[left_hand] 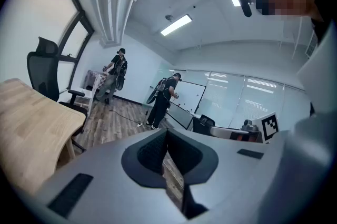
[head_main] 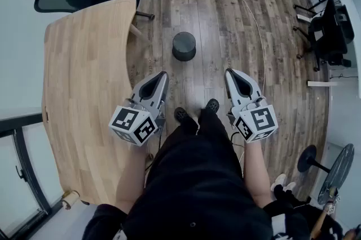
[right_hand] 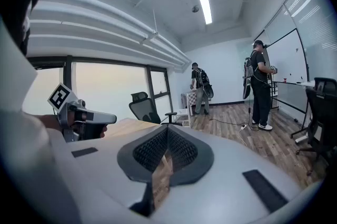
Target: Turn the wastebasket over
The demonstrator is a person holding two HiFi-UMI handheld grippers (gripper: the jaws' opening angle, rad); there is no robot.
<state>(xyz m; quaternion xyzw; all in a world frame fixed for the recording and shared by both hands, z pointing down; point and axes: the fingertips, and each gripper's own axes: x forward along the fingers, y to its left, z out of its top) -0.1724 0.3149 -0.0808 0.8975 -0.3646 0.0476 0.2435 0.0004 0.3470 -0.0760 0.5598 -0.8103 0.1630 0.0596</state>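
Plainly, since the small dark round wastebasket (head_main: 184, 45) stands on the wood-plank floor (head_main: 214, 19) just above centre of the head view, well ahead of the grey left gripper (head_main: 162, 75) and right gripper (head_main: 229, 73), both pressed closed and empty, they should open before reaching its rim.

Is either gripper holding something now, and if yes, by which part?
Nothing is held. The left gripper and the right gripper both have their jaws shut and empty; the wastebasket sits on the floor ahead, apart from both.
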